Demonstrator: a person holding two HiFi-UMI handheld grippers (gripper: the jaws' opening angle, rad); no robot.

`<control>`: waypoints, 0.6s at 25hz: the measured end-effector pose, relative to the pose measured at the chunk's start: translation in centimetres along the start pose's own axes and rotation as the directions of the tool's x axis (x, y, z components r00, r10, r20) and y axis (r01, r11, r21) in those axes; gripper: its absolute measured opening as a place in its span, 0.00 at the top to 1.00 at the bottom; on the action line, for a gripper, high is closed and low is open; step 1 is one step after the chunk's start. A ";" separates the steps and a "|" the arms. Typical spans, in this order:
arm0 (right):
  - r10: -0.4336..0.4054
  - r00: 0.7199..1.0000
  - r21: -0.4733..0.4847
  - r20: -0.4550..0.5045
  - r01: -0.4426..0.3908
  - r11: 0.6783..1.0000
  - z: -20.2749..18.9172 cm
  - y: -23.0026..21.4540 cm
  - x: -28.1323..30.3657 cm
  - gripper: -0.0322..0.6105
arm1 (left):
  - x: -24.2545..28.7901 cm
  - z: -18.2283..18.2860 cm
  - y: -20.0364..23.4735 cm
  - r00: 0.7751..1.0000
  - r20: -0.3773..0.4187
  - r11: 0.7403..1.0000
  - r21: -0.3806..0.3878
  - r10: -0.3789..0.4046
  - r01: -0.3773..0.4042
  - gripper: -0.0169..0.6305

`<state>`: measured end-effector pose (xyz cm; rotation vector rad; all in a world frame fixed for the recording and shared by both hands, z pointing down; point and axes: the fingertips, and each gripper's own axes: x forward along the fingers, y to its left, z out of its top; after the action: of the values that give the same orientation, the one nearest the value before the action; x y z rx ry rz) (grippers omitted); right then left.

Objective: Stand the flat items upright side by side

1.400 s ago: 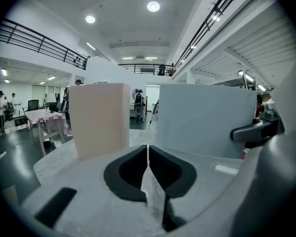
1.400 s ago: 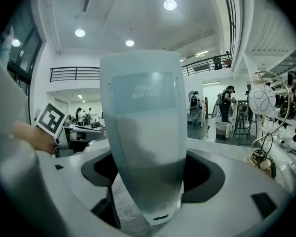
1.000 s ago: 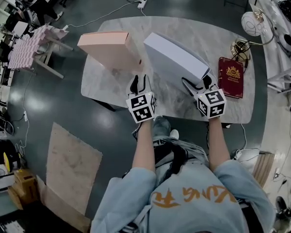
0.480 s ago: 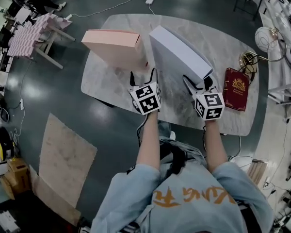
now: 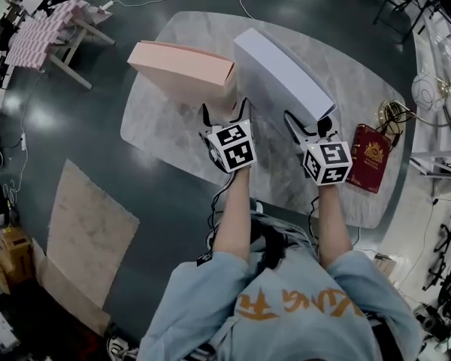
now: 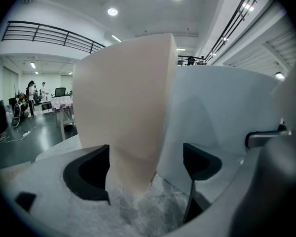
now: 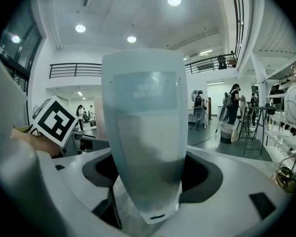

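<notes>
Marble table (image 5: 156, 130) shows its red book (image 5: 369, 168) only overhead; left gripper (image 5: 225, 113), jaws just opening, straddles pink box (image 5: 182, 66); right gripper (image 5: 308, 122) clamps white box (image 5: 282, 74).

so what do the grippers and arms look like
The left gripper and right gripper each have white bodies, black jaws and a white cube with black square markers. Thin black cables run along the forearms. Light blue sleeves end near the elbows.

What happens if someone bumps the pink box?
The pink box stands tall on a narrow edge, so it would probably tip sideways. Its flat, straight sides suggest it is stiff, not floppy.
</notes>
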<state>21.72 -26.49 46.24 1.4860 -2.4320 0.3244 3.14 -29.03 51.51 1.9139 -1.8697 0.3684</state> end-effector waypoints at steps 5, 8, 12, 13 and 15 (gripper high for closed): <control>0.047 0.999 -0.008 -0.011 -0.047 0.999 1.0 0.5 2.5 0.41 | 1.2 0.4 0.4 1.000 -0.006 0.999 0.032 0.019 -0.019 0.24; 0.074 0.997 -0.017 -0.019 -0.075 0.997 1.5 0.8 3.5 0.41 | 1.8 0.5 0.9 0.998 -0.025 0.998 0.028 0.051 -0.051 0.24; 0.096 0.995 -0.019 -0.032 -0.097 0.995 1.7 0.6 4.1 0.41 | 2.1 0.5 2.0 0.989 -0.048 0.990 -0.022 0.137 -0.139 0.23; 0.101 0.994 -0.019 -0.036 -0.102 0.995 1.6 0.6 4.1 0.41 | 2.1 0.5 2.1 0.987 -0.050 0.987 -0.039 0.155 -0.157 0.22; 0.110 0.993 -0.018 -0.041 -0.111 0.994 1.5 0.6 4.1 0.41 | 2.3 0.4 1.7 0.984 -0.055 0.983 -0.048 0.172 -0.175 0.20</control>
<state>19.23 -30.11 46.21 1.3265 -2.4833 0.3473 1.49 -31.25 52.44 1.6972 -1.9985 0.4140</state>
